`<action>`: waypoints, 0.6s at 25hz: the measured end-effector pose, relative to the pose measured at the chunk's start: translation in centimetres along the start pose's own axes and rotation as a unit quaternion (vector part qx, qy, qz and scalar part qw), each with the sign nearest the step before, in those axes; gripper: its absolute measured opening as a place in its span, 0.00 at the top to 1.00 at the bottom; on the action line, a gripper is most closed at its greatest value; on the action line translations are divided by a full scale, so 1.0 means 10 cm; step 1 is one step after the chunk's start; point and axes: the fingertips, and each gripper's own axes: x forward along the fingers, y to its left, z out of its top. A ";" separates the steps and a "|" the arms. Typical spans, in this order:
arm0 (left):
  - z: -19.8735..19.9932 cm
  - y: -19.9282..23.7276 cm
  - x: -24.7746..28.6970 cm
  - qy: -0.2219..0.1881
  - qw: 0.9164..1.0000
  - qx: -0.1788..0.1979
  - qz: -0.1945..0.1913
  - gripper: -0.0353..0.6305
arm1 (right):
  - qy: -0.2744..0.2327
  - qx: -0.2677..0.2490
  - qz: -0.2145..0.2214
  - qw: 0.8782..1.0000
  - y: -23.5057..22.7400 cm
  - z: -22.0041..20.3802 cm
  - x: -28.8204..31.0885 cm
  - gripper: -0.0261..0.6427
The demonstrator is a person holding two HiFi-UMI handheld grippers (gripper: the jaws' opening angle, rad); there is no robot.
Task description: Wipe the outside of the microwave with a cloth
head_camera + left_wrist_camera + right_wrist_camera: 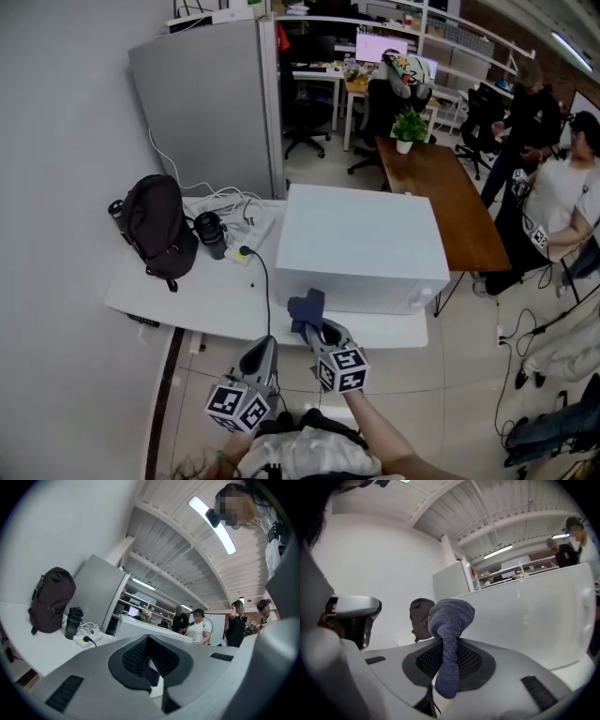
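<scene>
My right tongs (322,333) pinch the blue cloth (305,309) upright, just before the white microwave (361,246) on the worktop (202,292); my left tongs (263,349) are closed, empty

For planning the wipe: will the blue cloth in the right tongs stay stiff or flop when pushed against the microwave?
Probably floppy: the cloth folds over above the right tongs. Its knitted surface likely grips the microwave rather than slipping.

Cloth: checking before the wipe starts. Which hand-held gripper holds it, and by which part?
Right hand-held gripper pinches the cloth by its lower part; left hand-held gripper holds nothing.
</scene>
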 end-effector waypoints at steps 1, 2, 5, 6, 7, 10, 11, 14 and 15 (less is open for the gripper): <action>0.01 0.04 -0.05 -0.001 1.000 0.001 0.008 0.97 | 0.011 -0.014 0.015 1.000 0.12 -0.06 0.19 0.85; 0.02 0.08 -0.09 -0.001 1.000 0.003 0.015 0.97 | 0.020 -0.026 0.026 0.999 0.21 -0.11 0.36 0.85; 0.06 0.21 -0.22 -0.004 0.999 0.003 0.037 0.97 | 0.046 -0.055 0.034 0.997 0.27 -0.22 0.75 0.85; 0.07 0.24 -0.25 -0.006 0.999 0.002 0.043 0.97 | 0.053 -0.060 0.029 0.996 0.22 -0.24 0.81 0.85; 0.08 0.26 -0.28 -0.008 0.999 0.000 0.048 0.97 | 0.057 -0.061 0.021 0.996 0.15 -0.25 0.84 0.85; 0.09 0.30 -0.32 -0.010 0.998 -0.001 0.055 0.97 | 0.052 -0.046 -0.011 0.998 -0.17 -0.22 0.76 0.85; 0.09 0.30 -0.32 -0.008 0.998 0.000 0.054 0.97 | 0.047 -0.039 -0.024 0.998 -0.31 -0.19 0.69 0.85; 0.08 0.27 -0.26 -0.003 0.999 0.002 0.045 0.97 | 0.034 -0.025 -0.066 0.997 -0.78 -0.11 0.40 0.85; 0.07 0.25 -0.23 -0.001 0.999 0.002 0.041 0.97 | 0.032 -0.023 -0.081 0.996 -0.94 -0.10 0.28 0.85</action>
